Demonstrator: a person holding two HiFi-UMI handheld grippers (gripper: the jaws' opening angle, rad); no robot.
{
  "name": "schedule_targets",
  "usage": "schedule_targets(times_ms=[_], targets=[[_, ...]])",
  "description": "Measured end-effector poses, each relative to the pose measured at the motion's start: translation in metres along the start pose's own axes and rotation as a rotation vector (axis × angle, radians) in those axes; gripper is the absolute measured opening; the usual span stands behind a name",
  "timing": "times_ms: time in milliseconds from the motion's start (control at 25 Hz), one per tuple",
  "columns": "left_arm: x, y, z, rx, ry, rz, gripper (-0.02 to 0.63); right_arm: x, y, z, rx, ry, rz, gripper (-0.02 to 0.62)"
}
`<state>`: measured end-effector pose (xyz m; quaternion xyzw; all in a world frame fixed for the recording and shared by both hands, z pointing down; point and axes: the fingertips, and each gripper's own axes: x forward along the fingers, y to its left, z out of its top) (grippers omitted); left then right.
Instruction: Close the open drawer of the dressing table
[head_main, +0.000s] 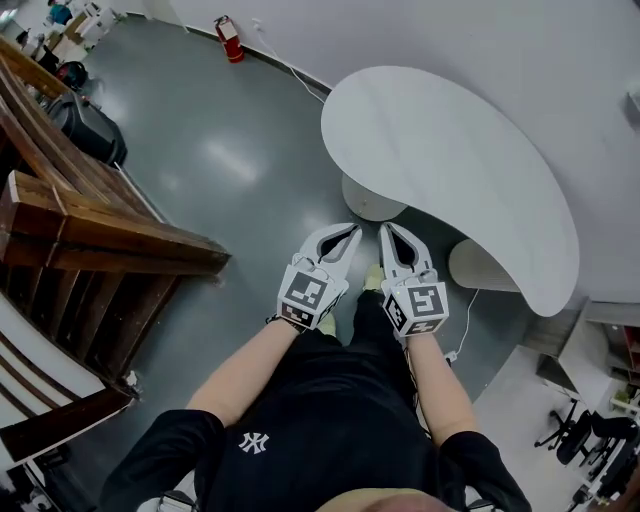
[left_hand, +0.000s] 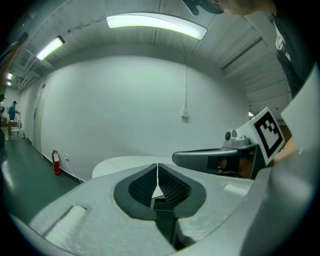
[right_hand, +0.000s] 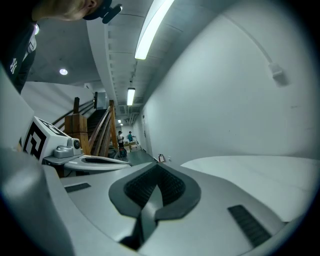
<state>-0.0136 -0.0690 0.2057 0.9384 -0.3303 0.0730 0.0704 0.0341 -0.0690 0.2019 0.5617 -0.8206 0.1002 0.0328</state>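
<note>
While we hold left tongs (head_main: 350, 233) and right tongs (head_main: 387, 232) side by side, both shut and empty, the dressing table's white tabletop (head_main: 450, 170) lies just ahead, its drawer hidden.

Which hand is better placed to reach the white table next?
Right, probably. In the head view the right tongs sit closer to the white table than the left tongs. Both are shut and empty, side by side. No open drawer shows, so the margin is slight.
</note>
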Motion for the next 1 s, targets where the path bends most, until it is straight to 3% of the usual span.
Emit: schedule_targets(times_ms=[440,1000], targets=[[-0.031,-0.001,0.051,0.027,-0.076,0.024,0.017,-0.011,0.027,0.047,-0.048,-0.074,0.019,0.015],[-0.030,0.004,0.067,0.034,-0.091,0.042,0.017,-0.011,0.030,0.061,-0.059,-0.087,0.036,0.015]])
